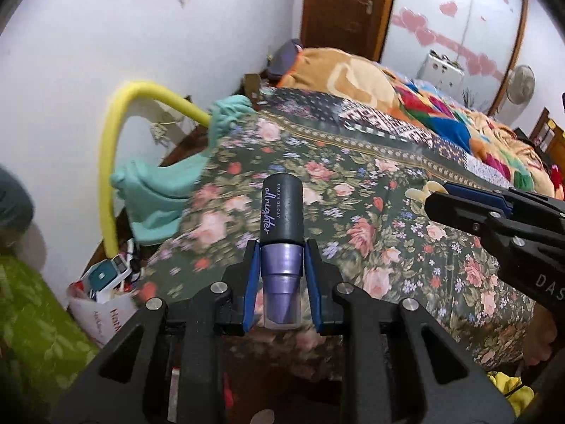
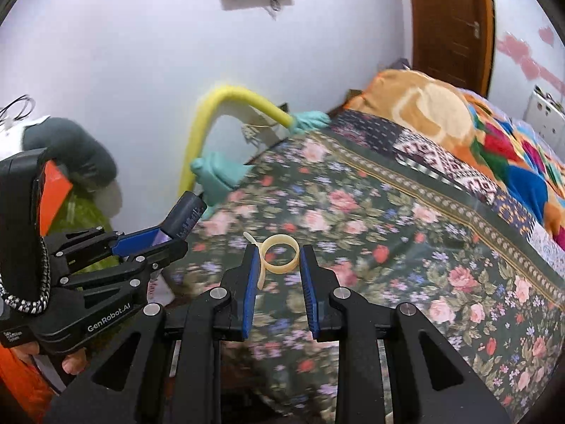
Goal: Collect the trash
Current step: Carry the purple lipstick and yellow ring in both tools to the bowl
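My left gripper (image 1: 281,247) is shut on a purple bottle with a black cap (image 1: 281,219) that reads "all nighter", held above the floral bedspread (image 1: 370,212). The bottle also shows in the right wrist view (image 2: 185,217), at the left in that gripper. My right gripper (image 2: 279,252) is shut on a cream plastic ring with a tab (image 2: 279,254), held over the bed. In the left wrist view the right gripper (image 1: 434,199) comes in from the right with the cream ring (image 1: 422,190) at its tips.
A white bag of rubbish (image 1: 102,296) sits on the floor by the bed's left side. A yellow foam tube (image 1: 116,148) with teal cloth (image 1: 159,198) arches by the wall. Bright blankets (image 1: 406,99) are piled at the bed's far end. A wooden door (image 1: 342,3) stands behind.
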